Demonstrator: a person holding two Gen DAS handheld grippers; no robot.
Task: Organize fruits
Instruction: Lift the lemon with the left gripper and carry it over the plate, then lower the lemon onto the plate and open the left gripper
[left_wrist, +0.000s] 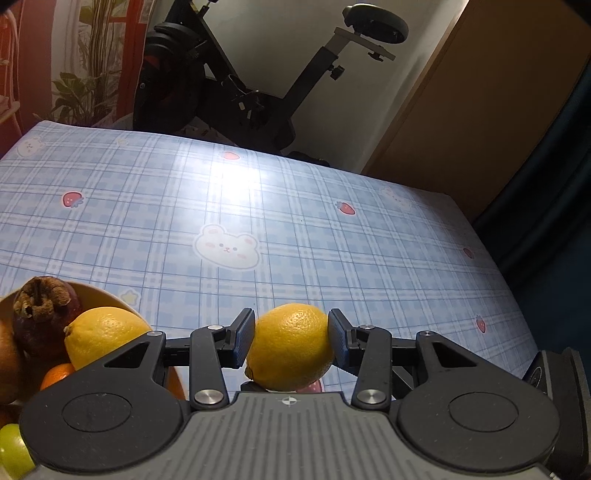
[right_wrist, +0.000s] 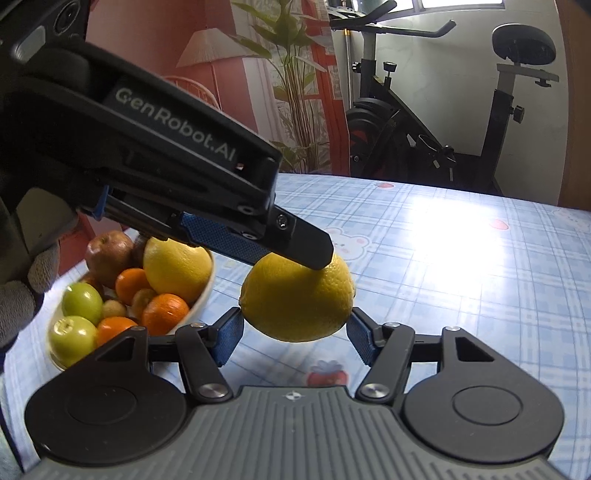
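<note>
We keep the left gripper (left_wrist: 291, 341) clenched on the lemon (left_wrist: 290, 347) at lower centre while the right gripper (right_wrist: 295, 334), spread wide, closes squarely around it.

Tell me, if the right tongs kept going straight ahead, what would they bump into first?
The lemon, most likely. It hangs right between the right tongs, held above the tablecloth by the left tongs. Whether the right pads already touch it is unclear.

— Where do we look from on the left wrist?
— Low, close over the table (left_wrist: 295, 206), facing the far exercise bike (left_wrist: 258, 92).
— And the right wrist?
— Equally near, angled left. We share the lemon (right_wrist: 295, 299), bowl (right_wrist: 201, 299) and bike.
</note>
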